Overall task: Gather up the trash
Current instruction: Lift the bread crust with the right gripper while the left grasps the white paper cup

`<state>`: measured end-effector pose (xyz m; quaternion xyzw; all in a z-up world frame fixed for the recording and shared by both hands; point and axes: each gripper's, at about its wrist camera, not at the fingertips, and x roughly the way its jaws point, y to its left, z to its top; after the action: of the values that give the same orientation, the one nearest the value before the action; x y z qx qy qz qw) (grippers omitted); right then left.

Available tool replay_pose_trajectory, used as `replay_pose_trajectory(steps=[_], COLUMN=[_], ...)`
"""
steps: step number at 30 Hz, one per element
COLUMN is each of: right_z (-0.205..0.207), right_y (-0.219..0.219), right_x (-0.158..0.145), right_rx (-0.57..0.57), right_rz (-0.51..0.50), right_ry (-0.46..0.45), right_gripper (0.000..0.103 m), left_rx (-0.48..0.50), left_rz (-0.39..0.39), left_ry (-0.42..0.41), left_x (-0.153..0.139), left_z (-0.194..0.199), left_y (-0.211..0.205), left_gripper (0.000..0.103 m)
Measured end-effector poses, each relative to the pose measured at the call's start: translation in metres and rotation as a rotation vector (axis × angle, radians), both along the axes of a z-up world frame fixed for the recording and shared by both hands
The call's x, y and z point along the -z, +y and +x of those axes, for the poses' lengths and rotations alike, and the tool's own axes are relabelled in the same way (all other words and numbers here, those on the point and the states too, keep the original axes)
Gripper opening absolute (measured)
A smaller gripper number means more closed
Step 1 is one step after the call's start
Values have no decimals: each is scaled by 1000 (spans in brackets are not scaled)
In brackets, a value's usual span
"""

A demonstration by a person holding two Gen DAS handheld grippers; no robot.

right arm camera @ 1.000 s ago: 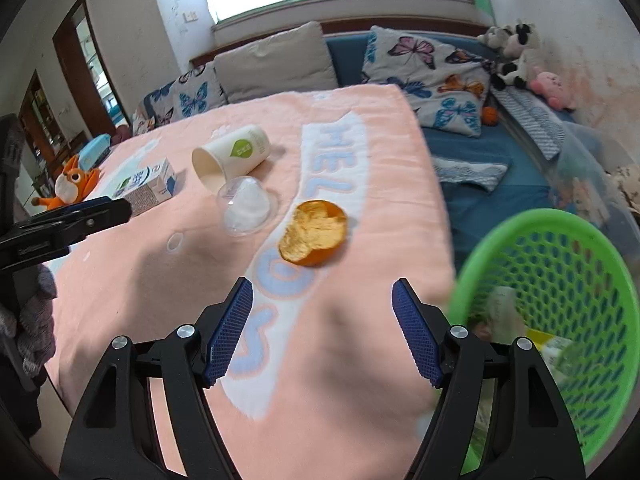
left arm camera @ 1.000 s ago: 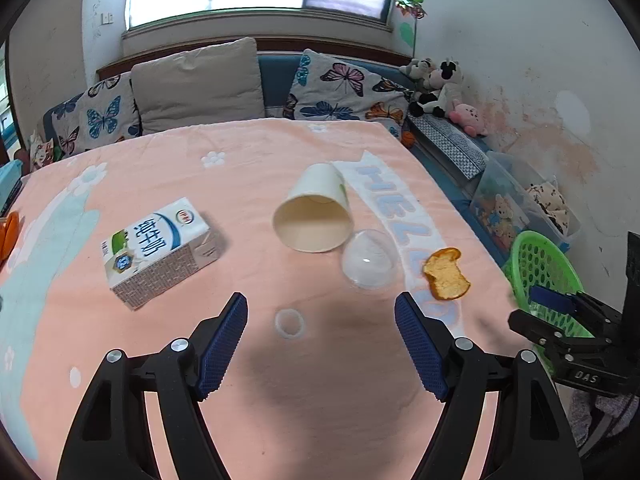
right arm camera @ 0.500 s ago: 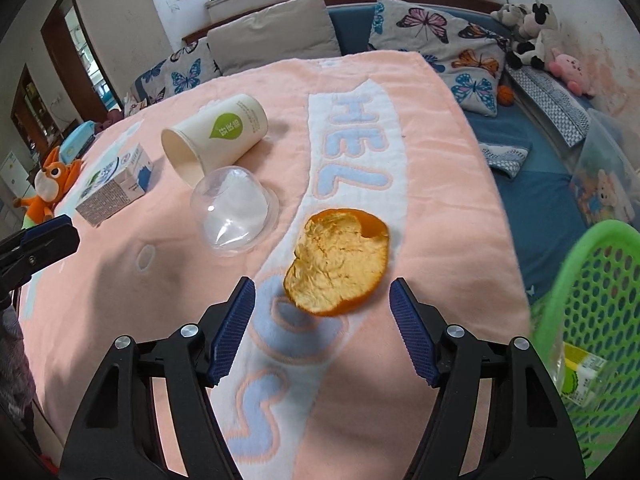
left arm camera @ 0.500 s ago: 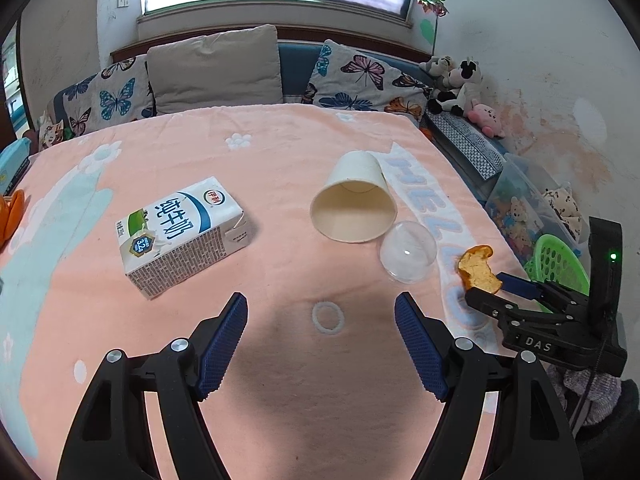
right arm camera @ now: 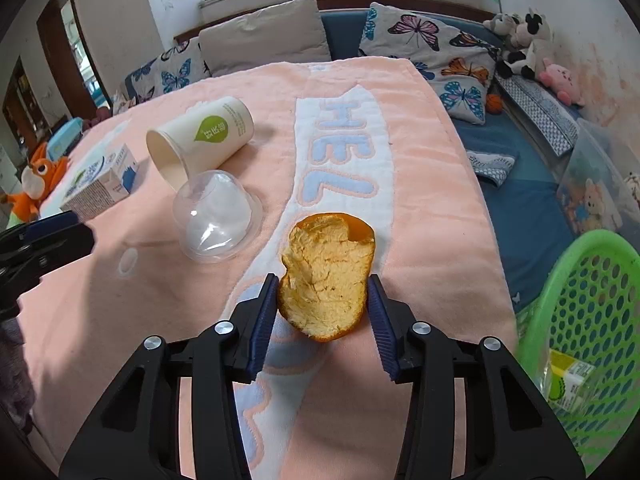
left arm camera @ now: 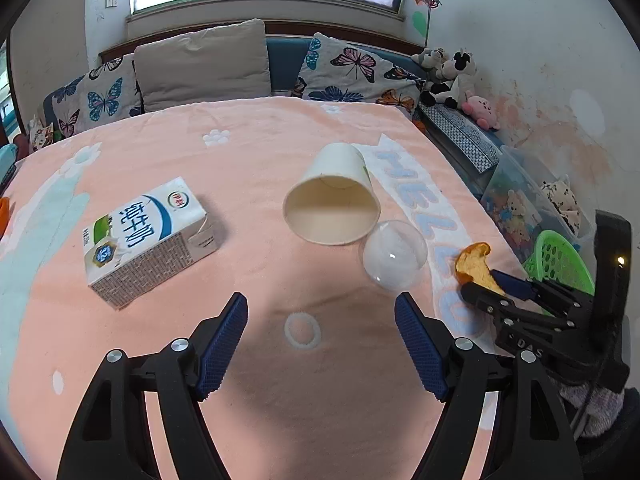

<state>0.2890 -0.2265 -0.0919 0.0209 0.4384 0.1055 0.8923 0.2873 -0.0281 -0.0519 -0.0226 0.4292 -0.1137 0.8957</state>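
Observation:
An orange peel (right arm camera: 326,276) lies on the pink blanket; my right gripper (right arm camera: 323,300) has its pads against both sides of it. The peel also shows in the left wrist view (left arm camera: 474,266), with the right gripper (left arm camera: 496,284) around it. A paper cup (left arm camera: 334,200) lies on its side, a clear plastic dome lid (left arm camera: 394,256) beside it, a milk carton (left arm camera: 146,240) to the left. My left gripper (left arm camera: 320,328) is open and empty above a small white ring (left arm camera: 302,330). A green basket (right arm camera: 592,320) holding trash stands off the blanket's right edge.
Cushions (left arm camera: 204,64) and plush toys (left arm camera: 452,76) line the sofa behind. A clear storage box (left arm camera: 520,196) sits by the right wall. An orange plush fox (right arm camera: 34,180) lies at the far left. The blanket's right edge (right arm camera: 480,200) drops to blue seating.
My right gripper moved forward from the basket side to the orange peel and closed its jaws on it. My left gripper advanced slightly towards the cup and stayed open.

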Motion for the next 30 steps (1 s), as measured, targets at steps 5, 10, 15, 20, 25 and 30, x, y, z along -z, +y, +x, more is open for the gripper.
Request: replay_pose_trajectory(steps=[5, 10, 15, 20, 25, 30], right_z=[-10, -20, -27, -35, -38, -41], right_y=[-9, -16, -21, -21, -21, -22], right_x=[-6, -16, -22, -25, -27, -27], right_rx=[7, 6, -1, -14, -25, -30], right_rz=[25, 44, 54, 60, 60, 69], right_ry=[-7, -19, -29, -36, -37, -34], right_gripper=[43, 42, 41, 40, 40, 40], left_rx=[-13, -19, -25, -36, -41, -42], left_rz=[-15, -23, -23, -22, -36, -45], left_ry=[-4, -5, -9, -10, -3, 6], left_x=[0, 2, 2, 8, 13, 21], left_z=[18, 39, 60, 77, 91, 100], left_y=[-6, -15, -21, -25, -26, -26], left_gripper=[73, 79, 85, 88, 89, 87])
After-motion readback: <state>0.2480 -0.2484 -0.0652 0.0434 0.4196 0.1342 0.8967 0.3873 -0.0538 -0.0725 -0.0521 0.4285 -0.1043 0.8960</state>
